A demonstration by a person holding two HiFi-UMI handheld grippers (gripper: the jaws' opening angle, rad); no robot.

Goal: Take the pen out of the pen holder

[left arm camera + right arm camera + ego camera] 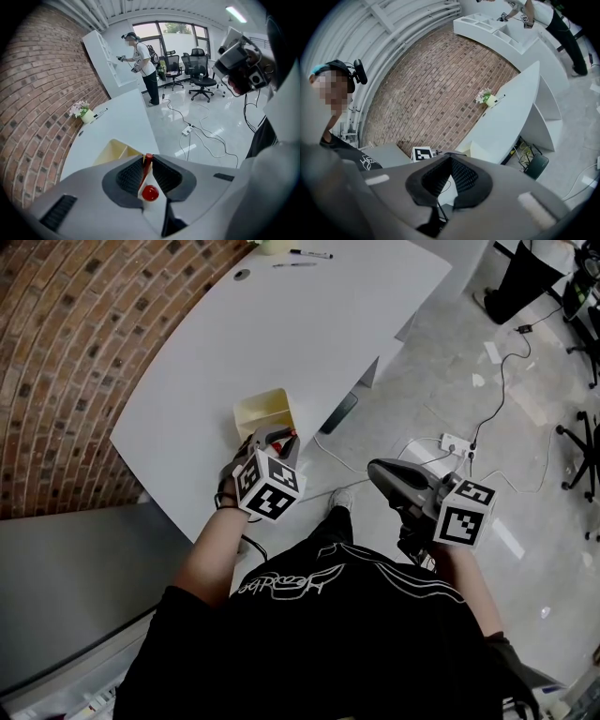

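A pale yellow pen holder [264, 412] stands at the near edge of the white table [309, 324]. My left gripper [277, 439] points steeply down just in front of the holder, shut on a red pen [147, 165]. The pen sits upright between the pads, its rounded end toward the camera, and the holder [111, 151] lies just beyond the fingertips. My right gripper [377, 469] hangs off the table over the floor, roughly level, its jaws shut with nothing between them. In the right gripper view the right gripper [450, 158] faces the brick wall and the table's side.
Two pens [309, 255] lie at the table's far end beside a small flower pot [86, 115]. A brick wall [66, 352] borders the table's left. A power strip [455, 442] and cables lie on the floor. A person [140, 61] stands at a white shelf, office chairs [199, 77] behind.
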